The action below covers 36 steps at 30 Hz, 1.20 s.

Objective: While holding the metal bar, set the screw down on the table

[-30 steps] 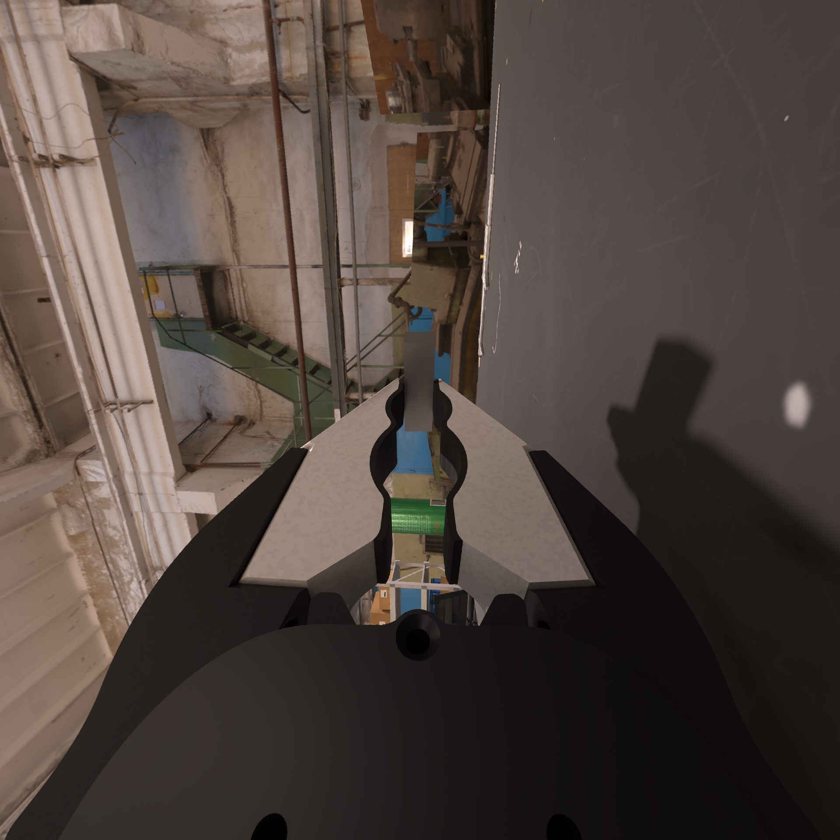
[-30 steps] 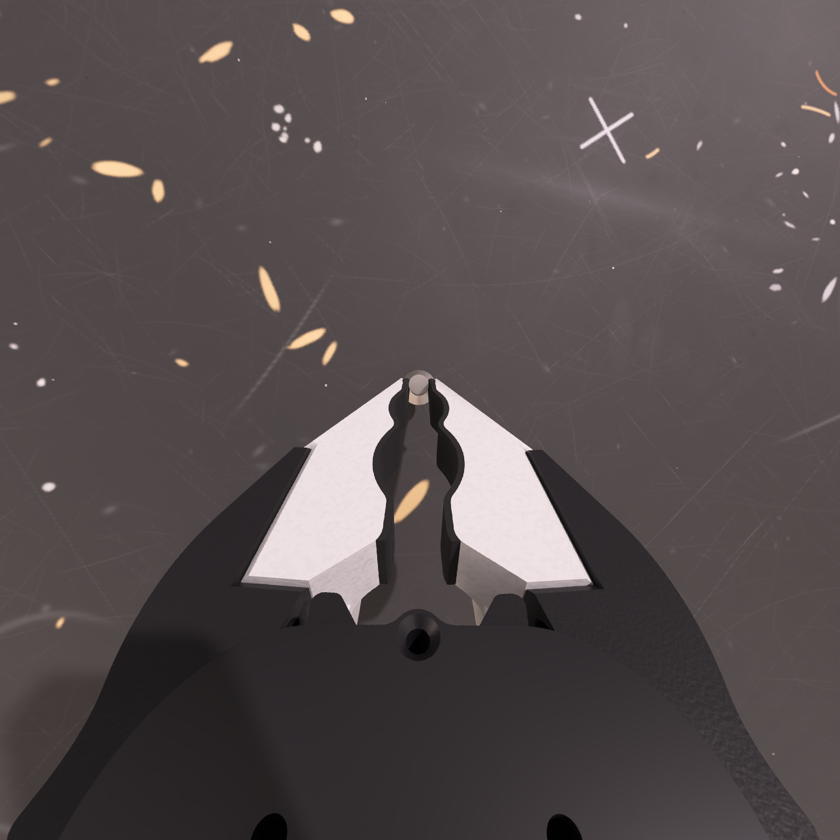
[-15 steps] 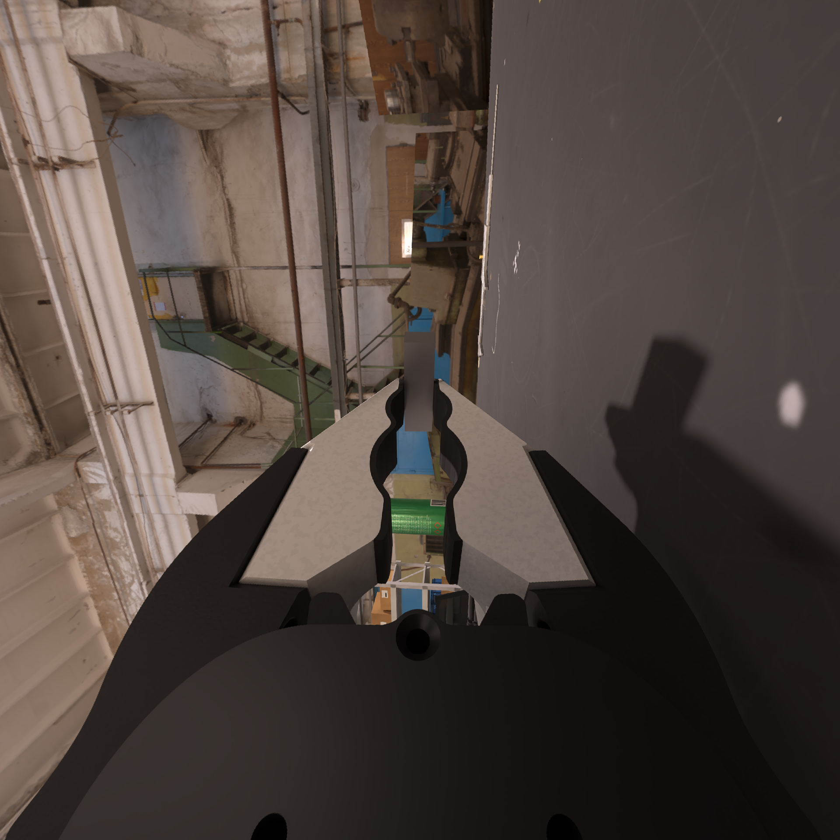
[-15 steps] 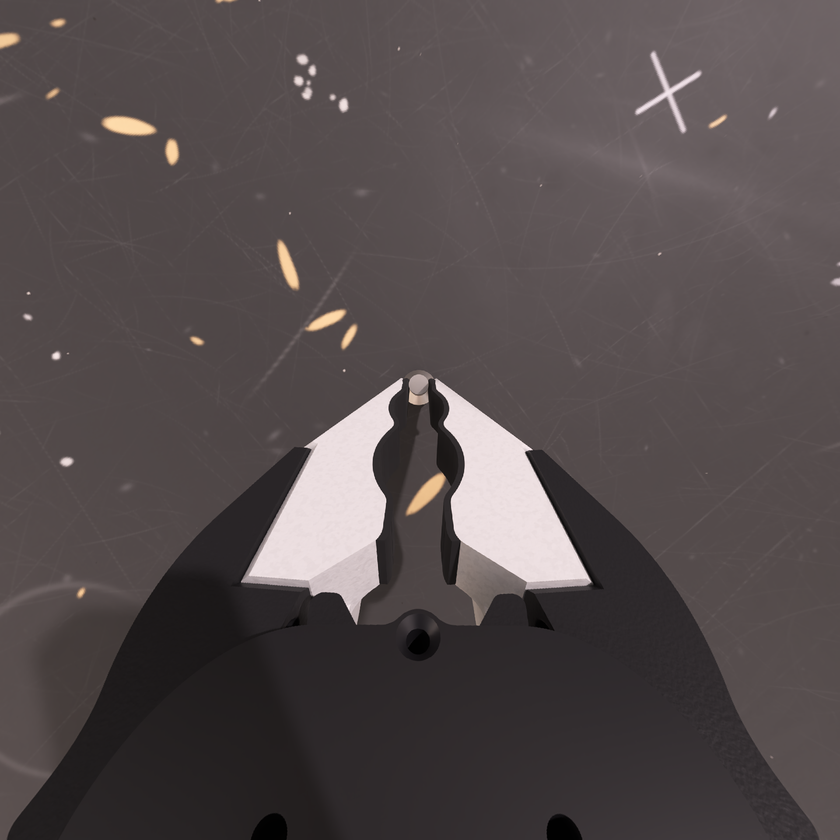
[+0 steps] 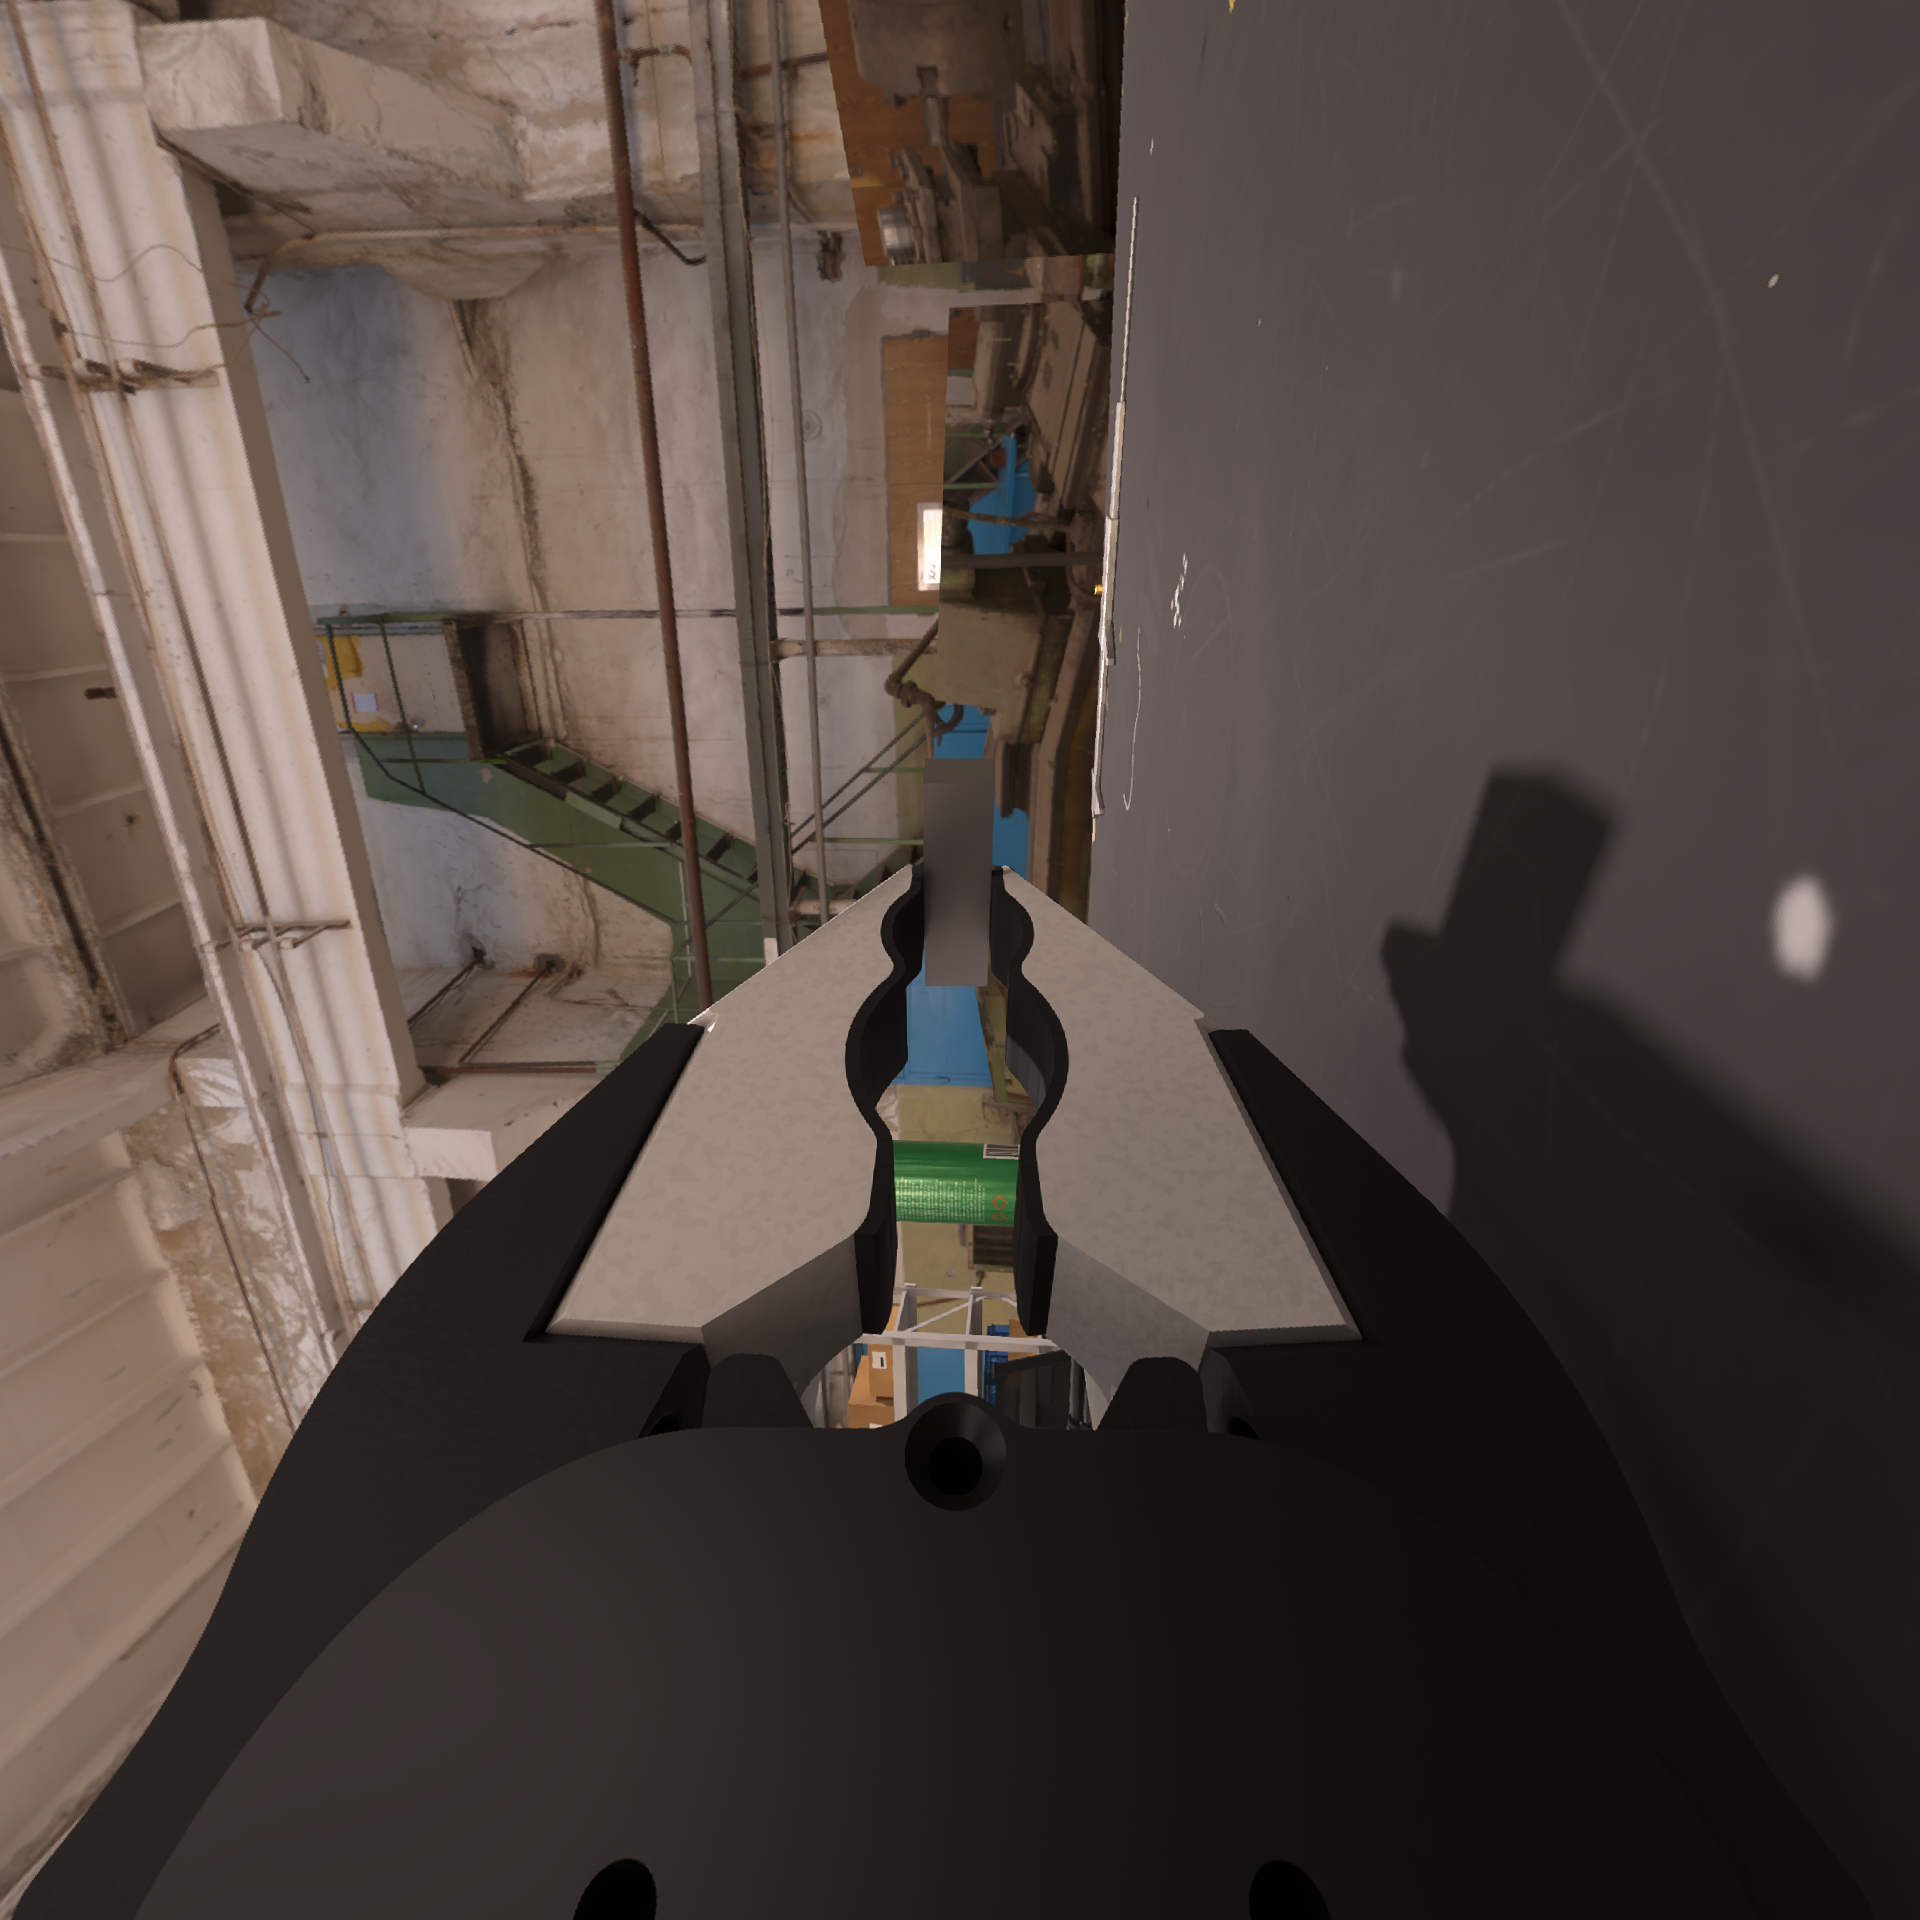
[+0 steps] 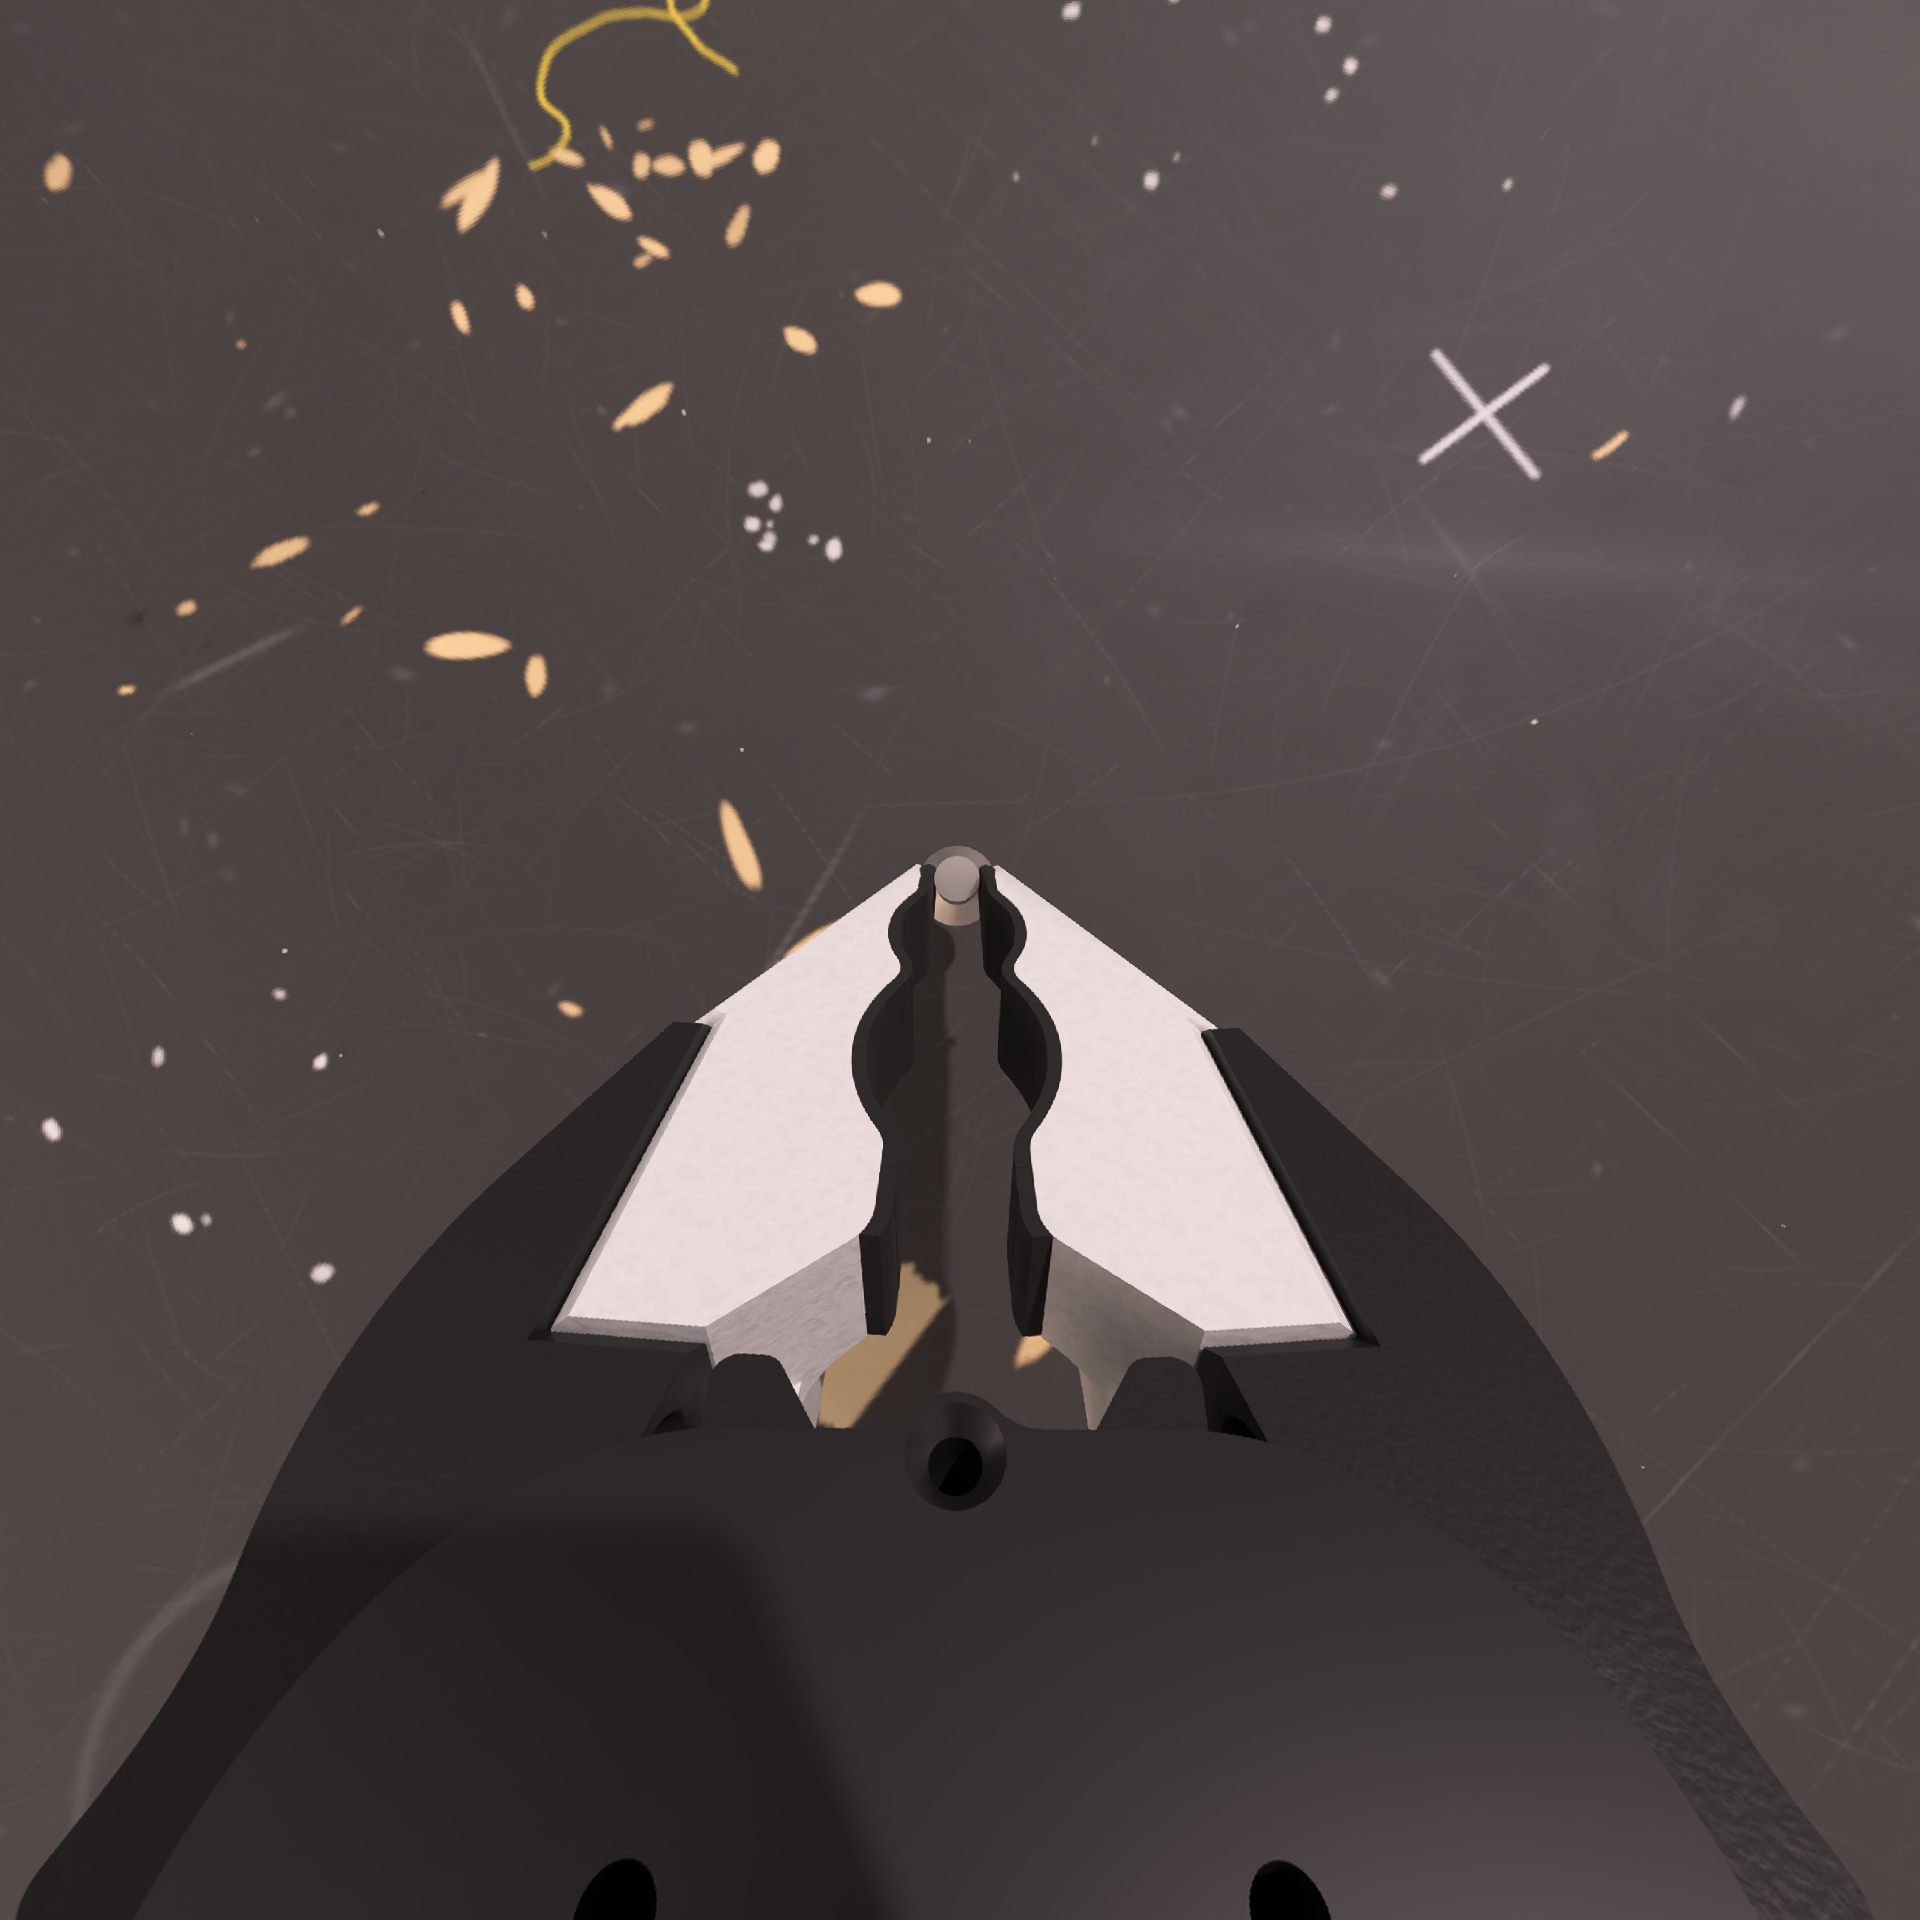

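In the left wrist view my left gripper (image 5: 957, 914) is shut on a flat grey metal bar (image 5: 957, 831) that sticks out past the fingertips. The view is rolled sideways, so the dark table (image 5: 1507, 520) fills the right side, with the shadow of gripper and bar on it. In the right wrist view my right gripper (image 6: 956, 883) points down at the dark table (image 6: 1247, 675) and is shut on a small pale screw (image 6: 956, 881), seen end-on at the fingertips. How high the screw is above the table cannot be told.
The table in the right wrist view bears tan flecks (image 6: 468, 646), white specks, a white cross mark (image 6: 1484, 414) and a yellow squiggle (image 6: 582, 73). In the left wrist view a hall with a green staircase (image 5: 582, 800) lies beyond the table edge.
The table marks in the right wrist view have slid down the frame and more of them show, so the right gripper has shifted over the table. The left gripper and bar have barely moved.
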Each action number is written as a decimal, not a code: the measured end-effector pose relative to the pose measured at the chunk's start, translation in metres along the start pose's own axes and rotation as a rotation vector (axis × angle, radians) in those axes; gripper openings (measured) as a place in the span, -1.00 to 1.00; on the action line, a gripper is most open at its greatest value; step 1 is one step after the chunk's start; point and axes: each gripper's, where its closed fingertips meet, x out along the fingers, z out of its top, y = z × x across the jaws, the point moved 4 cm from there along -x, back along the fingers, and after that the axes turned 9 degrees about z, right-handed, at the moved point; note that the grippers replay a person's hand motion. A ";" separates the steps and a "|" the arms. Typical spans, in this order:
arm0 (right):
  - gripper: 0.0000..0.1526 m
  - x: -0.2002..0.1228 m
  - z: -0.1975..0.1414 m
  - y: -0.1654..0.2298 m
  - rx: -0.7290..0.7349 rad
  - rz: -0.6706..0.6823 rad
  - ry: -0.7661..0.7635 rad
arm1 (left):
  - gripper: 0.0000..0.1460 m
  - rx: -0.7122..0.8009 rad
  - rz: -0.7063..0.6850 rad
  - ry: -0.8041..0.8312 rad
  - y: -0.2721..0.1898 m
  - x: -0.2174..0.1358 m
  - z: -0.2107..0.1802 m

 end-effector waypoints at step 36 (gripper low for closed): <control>-0.89 0.057 0.004 0.187 -0.565 0.371 0.132 | -0.85 0.001 0.001 0.000 0.000 0.000 0.000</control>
